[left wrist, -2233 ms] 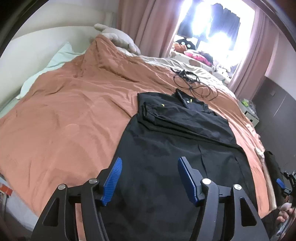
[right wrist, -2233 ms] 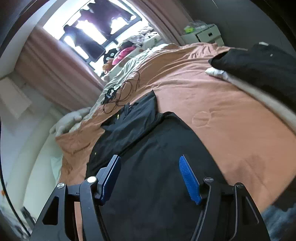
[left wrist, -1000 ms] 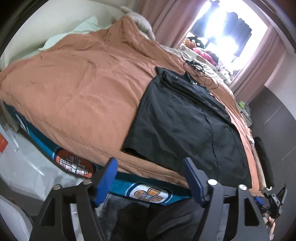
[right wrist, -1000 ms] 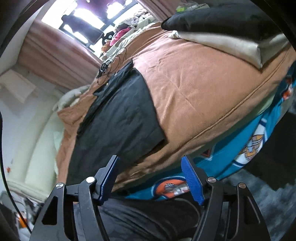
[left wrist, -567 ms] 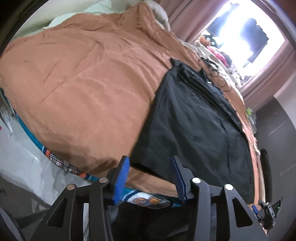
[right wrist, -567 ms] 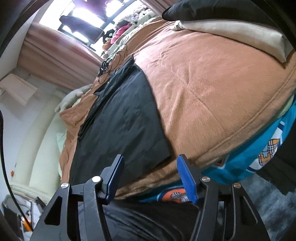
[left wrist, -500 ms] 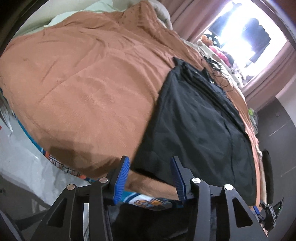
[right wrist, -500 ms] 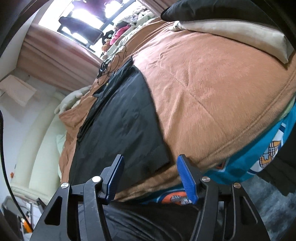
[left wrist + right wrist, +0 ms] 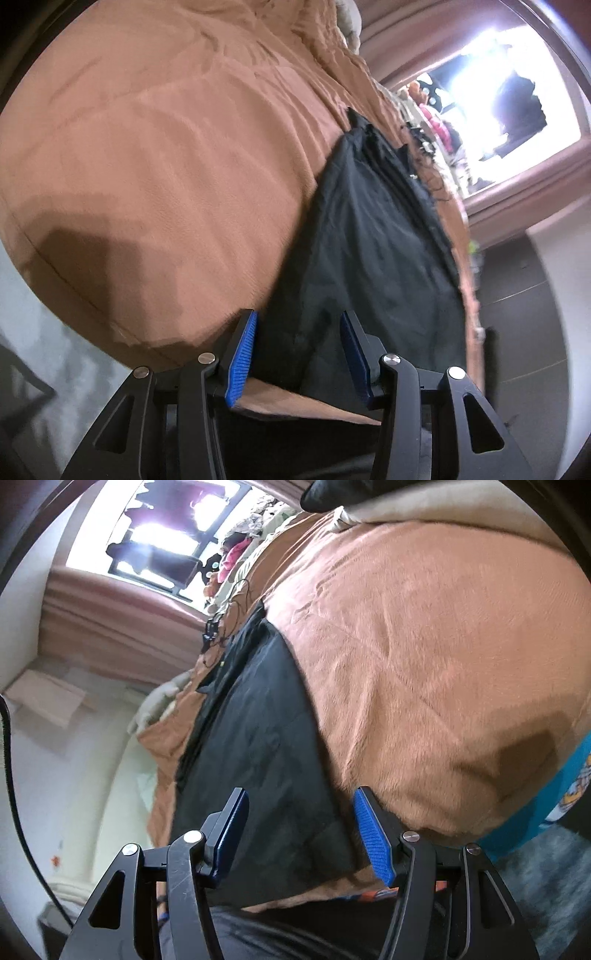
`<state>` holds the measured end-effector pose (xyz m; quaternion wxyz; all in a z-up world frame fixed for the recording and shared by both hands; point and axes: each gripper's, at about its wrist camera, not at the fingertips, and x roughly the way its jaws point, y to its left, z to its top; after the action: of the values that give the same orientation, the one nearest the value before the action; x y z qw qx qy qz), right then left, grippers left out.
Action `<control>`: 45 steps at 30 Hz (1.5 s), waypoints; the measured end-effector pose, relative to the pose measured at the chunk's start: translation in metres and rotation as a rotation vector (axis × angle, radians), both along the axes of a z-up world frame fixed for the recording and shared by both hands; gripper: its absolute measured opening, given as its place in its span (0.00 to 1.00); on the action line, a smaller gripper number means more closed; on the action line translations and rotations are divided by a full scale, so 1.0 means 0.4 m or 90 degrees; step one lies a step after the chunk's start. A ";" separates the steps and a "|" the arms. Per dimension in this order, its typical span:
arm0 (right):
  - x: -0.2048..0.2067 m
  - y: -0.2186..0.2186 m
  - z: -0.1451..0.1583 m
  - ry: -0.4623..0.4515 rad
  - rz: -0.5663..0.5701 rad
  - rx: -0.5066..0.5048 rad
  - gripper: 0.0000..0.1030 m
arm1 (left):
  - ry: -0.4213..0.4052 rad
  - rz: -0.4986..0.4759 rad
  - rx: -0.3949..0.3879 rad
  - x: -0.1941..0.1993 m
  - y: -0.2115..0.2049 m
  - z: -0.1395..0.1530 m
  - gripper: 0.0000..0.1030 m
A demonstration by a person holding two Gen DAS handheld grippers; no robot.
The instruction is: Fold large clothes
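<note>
A large black garment (image 9: pixel 369 240) lies flat on the orange-brown duvet (image 9: pixel 166 166), with its sleeves folded in at the far end. My left gripper (image 9: pixel 297 347) hangs low at the bed's near edge. Its jaws are partly open around the garment's near left hem corner, and the blue pads stand clear of the cloth. In the right wrist view the garment (image 9: pixel 258 738) runs away towards the window. My right gripper (image 9: pixel 301 830) is partly open around the near right hem corner, just above the duvet (image 9: pixel 424 664).
Folded black and beige clothes (image 9: pixel 406 502) lie on the bed's right side. A teal patterned sheet (image 9: pixel 554 812) shows under the duvet's edge. Black cables (image 9: pixel 221 627) lie beyond the garment's collar. Pink curtains (image 9: pixel 517 192) frame a bright window. Dark trousers fill the bottom of both views.
Both grippers have dropped and moved in to the garment's near hem, and their jaws have narrowed. The hem corners now sit between the pads, where before they lay ahead of them.
</note>
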<state>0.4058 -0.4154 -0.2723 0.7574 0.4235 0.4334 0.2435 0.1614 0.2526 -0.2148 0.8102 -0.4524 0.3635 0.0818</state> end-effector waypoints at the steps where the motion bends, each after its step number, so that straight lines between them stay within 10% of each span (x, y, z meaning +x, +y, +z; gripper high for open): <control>1: -0.005 0.002 -0.004 0.002 0.011 0.017 0.59 | -0.013 0.000 -0.014 -0.007 -0.006 0.001 0.46; 9: -0.025 0.031 -0.016 -0.004 0.013 0.047 0.58 | -0.049 0.004 -0.051 -0.002 -0.030 -0.002 0.46; 14: 0.006 0.061 -0.014 0.017 -0.017 0.016 0.36 | -0.023 0.030 -0.011 0.039 -0.038 0.006 0.44; 19: 0.038 0.074 -0.024 0.046 -0.043 -0.001 0.05 | 0.011 0.069 0.008 0.062 -0.041 -0.004 0.04; 30: -0.026 0.080 0.196 -0.064 -0.082 -0.108 0.03 | -0.072 0.076 0.063 0.001 -0.071 0.164 0.01; 45: -0.220 -0.036 0.390 -0.168 -0.090 -0.093 0.03 | -0.192 0.081 0.113 -0.198 -0.158 0.389 0.01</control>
<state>0.3179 -0.4298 -0.1164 0.8518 0.3612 0.3153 0.2109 0.0824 0.1893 -0.0591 0.8856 -0.4084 0.1996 0.0958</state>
